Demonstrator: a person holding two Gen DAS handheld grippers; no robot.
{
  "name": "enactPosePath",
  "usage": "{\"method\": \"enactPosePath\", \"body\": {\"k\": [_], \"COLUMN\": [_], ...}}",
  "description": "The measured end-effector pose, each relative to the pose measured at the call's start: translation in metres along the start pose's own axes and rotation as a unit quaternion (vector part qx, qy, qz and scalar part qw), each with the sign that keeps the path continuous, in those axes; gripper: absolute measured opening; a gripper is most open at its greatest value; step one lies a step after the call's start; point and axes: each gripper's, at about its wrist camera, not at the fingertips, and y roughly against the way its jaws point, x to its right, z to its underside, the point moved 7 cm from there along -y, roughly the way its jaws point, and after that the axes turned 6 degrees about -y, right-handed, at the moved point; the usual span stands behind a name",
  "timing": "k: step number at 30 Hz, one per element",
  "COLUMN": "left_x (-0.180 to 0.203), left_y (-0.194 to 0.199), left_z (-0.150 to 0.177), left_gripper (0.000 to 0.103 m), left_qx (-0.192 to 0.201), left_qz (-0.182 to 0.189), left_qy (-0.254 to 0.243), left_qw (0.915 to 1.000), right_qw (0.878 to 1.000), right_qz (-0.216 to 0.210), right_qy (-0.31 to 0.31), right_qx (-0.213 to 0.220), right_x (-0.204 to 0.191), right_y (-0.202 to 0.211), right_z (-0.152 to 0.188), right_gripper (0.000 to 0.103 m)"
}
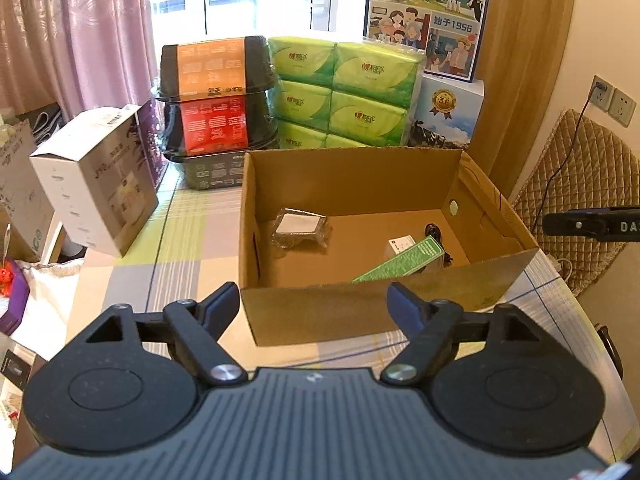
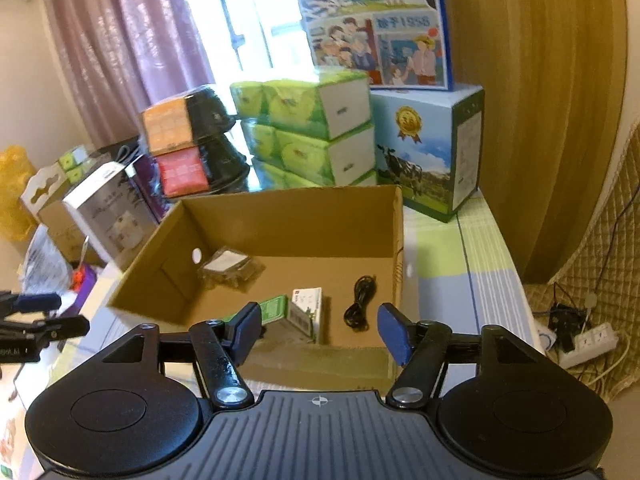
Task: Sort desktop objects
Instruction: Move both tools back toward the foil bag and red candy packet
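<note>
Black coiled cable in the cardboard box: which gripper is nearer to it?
Right. The right gripper hovers open at the box's near wall, just before the black coiled cable. The left gripper, also open, sits further back, left of it.

Legible: "始于1956" and "从小喝的奶" on the tall blue milk carton (image 1: 428, 16), "3.6" on the gold medal of the blue-white cow box (image 1: 448, 114); "DA" on the black gripper part (image 1: 600, 222) at right edge.

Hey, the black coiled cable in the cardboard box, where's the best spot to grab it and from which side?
Probably from straight above. The black cable lies flat on the floor of the cardboard box, bundled into a long narrow coil; pinching across its narrow middle should gather all strands. The box walls block side approaches.
</note>
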Motion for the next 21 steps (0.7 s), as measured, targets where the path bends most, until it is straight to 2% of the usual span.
{"method": "enactPosePath", "body": {"k": [5, 8, 10, 15, 16, 21], "left_x": [0.002, 0.002, 0.002, 0.001, 0.000, -0.001], "left_y": [0.019, 0.029, 0.035, 0.048, 0.049, 0.054], "left_z": [0.016, 0.030, 0.039, 0.067, 0.074, 0.110], "left_gripper": [0.084, 0.090, 0.095, 0.100, 0.100, 0.101], "left_qx": [-0.005, -0.009, -0.009, -0.020, -0.024, -0.048], "left_qz": [0.001, -0.001, -0.004, -0.005, -0.005, -0.001], "left_qy": [-0.008, -0.008, -0.007, -0.019, -0.019, -0.030], "left_qw": [1.0000, 0.9999, 0.9999, 0.9996, 0.9995, 0.9984], "right_qw": [0.999, 0.997, 0.993, 0.975, 0.972, 0.949], "right_qz": [-0.021, -0.040, -0.052, -0.090, -0.095, -0.123], "right_qy": [0.035, 0.069, 0.099, 0.185, 0.197, 0.265], "right_qx": [-0.006, -0.021, -0.038, -0.082, -0.088, -0.122], "right_x": [-0.015, -0.027, -0.036, -0.058, -0.060, -0.072], "right_y": [0.021, 0.027, 0.029, 0.037, 0.038, 0.040], "right_z": [0.017, 0.034, 0.048, 0.096, 0.106, 0.151], "right_gripper": [0.075, 0.082, 0.083, 0.087, 0.091, 0.096]}}
